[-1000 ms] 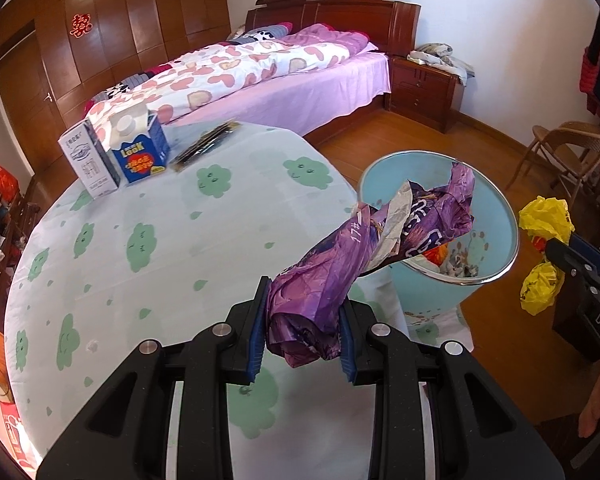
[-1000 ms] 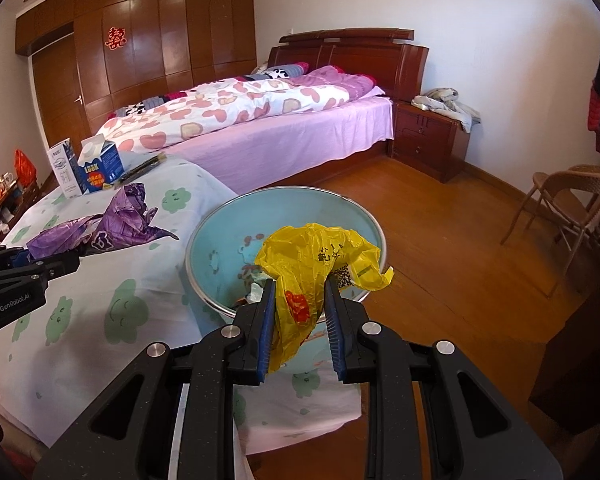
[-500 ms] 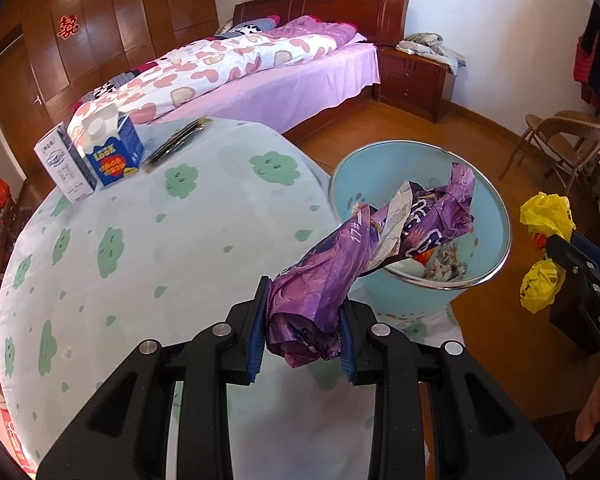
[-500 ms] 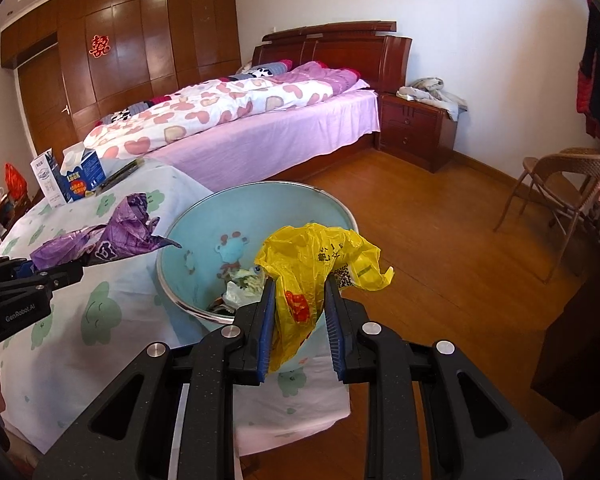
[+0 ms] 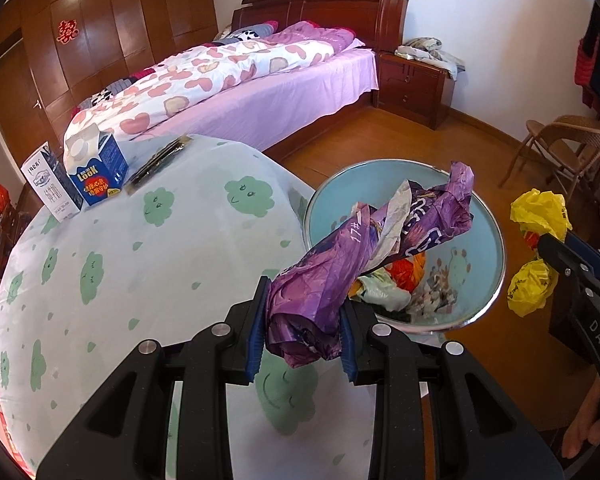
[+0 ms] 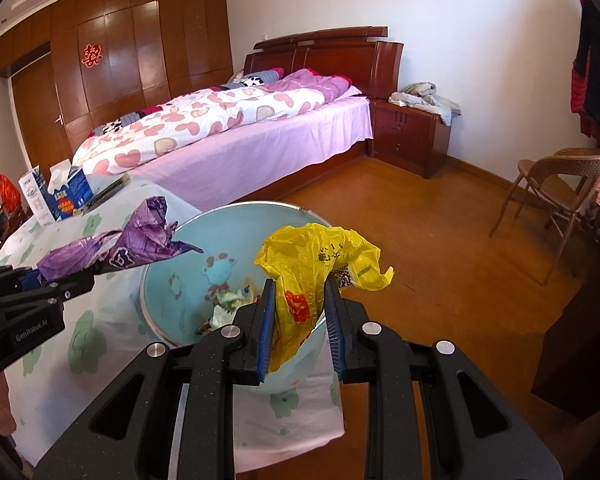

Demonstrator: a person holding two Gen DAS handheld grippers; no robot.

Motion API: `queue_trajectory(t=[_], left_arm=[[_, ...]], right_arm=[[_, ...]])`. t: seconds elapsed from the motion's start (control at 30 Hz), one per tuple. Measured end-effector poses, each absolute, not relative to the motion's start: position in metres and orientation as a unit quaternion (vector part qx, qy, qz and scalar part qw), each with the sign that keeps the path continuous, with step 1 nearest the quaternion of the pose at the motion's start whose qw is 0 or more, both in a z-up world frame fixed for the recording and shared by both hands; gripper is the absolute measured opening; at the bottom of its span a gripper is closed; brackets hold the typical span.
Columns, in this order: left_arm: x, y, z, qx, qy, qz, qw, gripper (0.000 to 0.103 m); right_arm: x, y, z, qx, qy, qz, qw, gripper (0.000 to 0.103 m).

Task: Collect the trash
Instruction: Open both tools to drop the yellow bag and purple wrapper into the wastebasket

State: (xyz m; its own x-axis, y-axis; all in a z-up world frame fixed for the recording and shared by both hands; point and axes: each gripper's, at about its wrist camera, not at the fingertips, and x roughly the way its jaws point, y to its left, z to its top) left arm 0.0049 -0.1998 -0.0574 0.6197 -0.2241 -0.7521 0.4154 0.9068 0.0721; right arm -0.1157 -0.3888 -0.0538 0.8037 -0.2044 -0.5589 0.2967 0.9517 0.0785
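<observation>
The left claw is clenched on a crumpled purple bag, whose far end reaches over the rim of the light blue bin. The right claw grips a yellow bag above the bin's near edge. The bin, already holding rubbish, stands just beside the counter.

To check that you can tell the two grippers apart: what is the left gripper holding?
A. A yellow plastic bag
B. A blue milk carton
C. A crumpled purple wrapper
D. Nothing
C: the left gripper is clamped on the crumpled purple wrapper, whose far end reaches toward the blue bin; the yellow plastic bag is in the right gripper.
</observation>
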Motion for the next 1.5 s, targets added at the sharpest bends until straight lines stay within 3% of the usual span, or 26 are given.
queue_trajectory(t=[0.87,1.07,1.3,1.37,1.5], left_arm=[[0.055,-0.248,-0.078,0.118,0.431,-0.136,0.884,0.031],[0.055,-0.253,-0.080,0.124,0.431,-0.134,0.884,0.047],[0.049,-0.251,-0.078,0.120,0.431,-0.143,0.883,0.062],[0.047,-0.247,-0.077,0.118,0.429,-0.143,0.884,0.068],[0.045,-0.229,-0.082,0.102,0.439,-0.142,0.881,0.072]], right_arm=[[-0.045,-0.411,-0.064,0.061,0.324,-0.090,0.940,0.029],[-0.050,-0.411,-0.069,0.078,0.315,-0.092,0.941,0.039],[-0.056,-0.412,-0.071,0.105,0.292,-0.114,0.944,0.041],[-0.060,-0.411,-0.071,0.118,0.282,-0.130,0.943,0.054],[-0.063,-0.403,-0.074,0.119,0.290,-0.142,0.939,0.063]])
